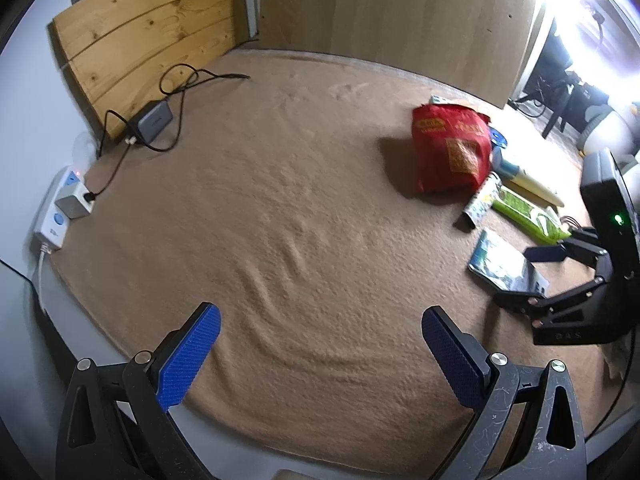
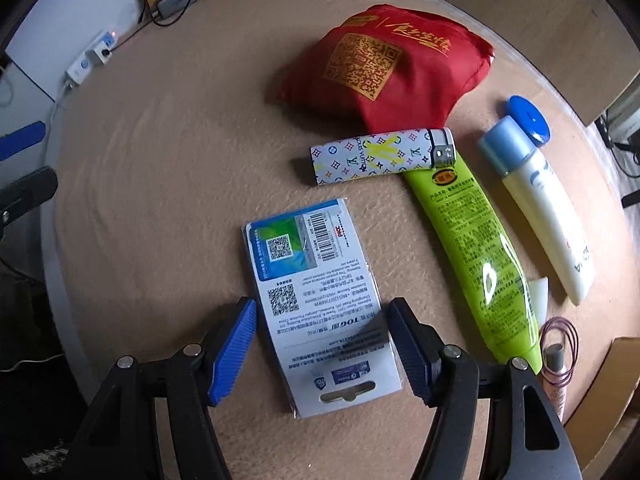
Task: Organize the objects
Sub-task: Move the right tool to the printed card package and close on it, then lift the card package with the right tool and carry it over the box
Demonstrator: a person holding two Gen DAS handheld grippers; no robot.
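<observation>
**Operator:** Right gripper (image 2: 322,350) status: the jaws stand partly apart and point steeply down at the carded packet (image 2: 316,308). Nothing is clamped. One blue pad sits to each side of the packet's long edges, near its hang-slot end, and neither pad appears to press on it. Whether the tips touch the blanket cannot be told.

**Checker:** And the left gripper (image 1: 320,356)?

**Operator:** Jaws wide, empty, hovering over a bare stretch of the tan blanket (image 1: 280,208), well apart from the objects.

**Checker:** Handling properties of the packet?

**Operator:** By judgement, it is light: a flat printed card in a clear glossy sleeve, lying face-down. It is probably stiff enough to keep its shape, but thin, and liable to bow if squeezed across its width. The film is likely slippery. The soft blanket should give a little, which may let the pads get under the edges.

**Checker:** Recommended hold?

**Operator:** Across the two long edges, where the pads already stand, with moderate closing force. A grip nearer the packet's middle would tilt less on lifting.

**Checker:** Position of the packet relative to its neighbours?

**Operator:** It lies apart from the rest. Beyond it is the patterned lighter (image 2: 382,158), which touches the green tube (image 2: 476,248) at one end. The white tube (image 2: 540,208) lies beside the green one, and the red pouch (image 2: 388,72) lies farthest off.
</observation>
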